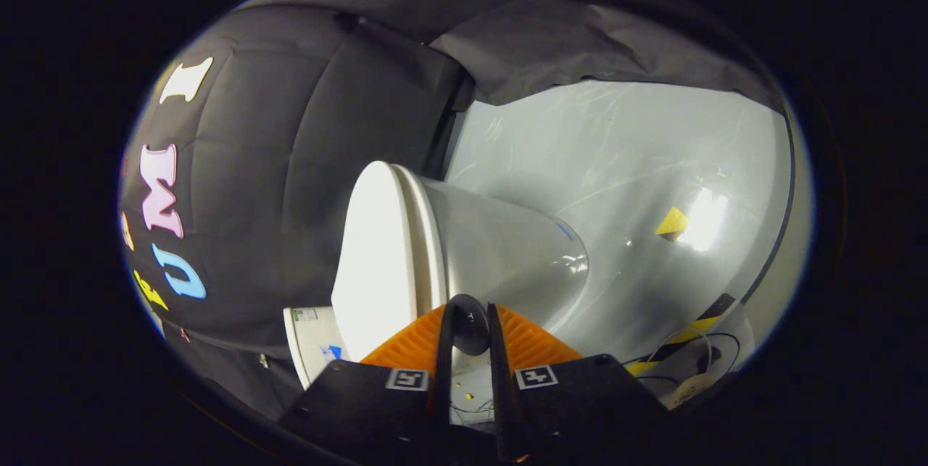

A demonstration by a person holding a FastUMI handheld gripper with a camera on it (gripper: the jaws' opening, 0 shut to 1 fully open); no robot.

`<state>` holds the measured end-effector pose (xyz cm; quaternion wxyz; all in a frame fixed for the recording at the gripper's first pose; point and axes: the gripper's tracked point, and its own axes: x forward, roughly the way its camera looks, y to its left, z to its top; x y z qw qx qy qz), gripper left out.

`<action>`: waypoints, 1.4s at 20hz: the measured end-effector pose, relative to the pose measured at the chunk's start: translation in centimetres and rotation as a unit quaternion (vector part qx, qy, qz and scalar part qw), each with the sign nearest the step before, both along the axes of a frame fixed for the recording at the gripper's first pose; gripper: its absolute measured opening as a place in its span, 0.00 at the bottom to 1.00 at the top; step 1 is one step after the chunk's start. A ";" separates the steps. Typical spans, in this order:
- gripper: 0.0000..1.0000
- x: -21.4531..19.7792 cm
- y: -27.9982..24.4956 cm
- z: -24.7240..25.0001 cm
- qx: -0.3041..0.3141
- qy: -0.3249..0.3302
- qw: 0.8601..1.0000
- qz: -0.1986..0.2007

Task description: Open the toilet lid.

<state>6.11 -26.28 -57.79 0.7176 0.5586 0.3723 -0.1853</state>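
Observation:
The view is rolled sideways, so the white toilet appears lying on its side just beyond the fingers. Its lid (377, 256) lies flat against the seat rim (429, 248), and the glossy bowl (507, 248) tapers down to the grey floor. My gripper (470, 332) sits at the lid's front edge with its fingers nearly together. A small dark round knob (470, 325) is pinched between them, and both fingers touch it. Where the knob joins the lid edge is hidden by the fingers.
A white tank or box (312, 350) with a label stands behind the lid, against the black cloth wall (290, 161). The glossy grey floor (623, 161) carries a yellow marker (673, 223), yellow-black tape (699, 325) and loose cables (707, 357).

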 end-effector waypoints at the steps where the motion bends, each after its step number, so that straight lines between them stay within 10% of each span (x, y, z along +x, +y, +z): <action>1: 0.25 -0.9 0.0 1.2 -0.010 -0.009 1.000 -0.005; 28: 0.05 0.7 0.6 3.4 -0.069 -0.056 0.996 0.021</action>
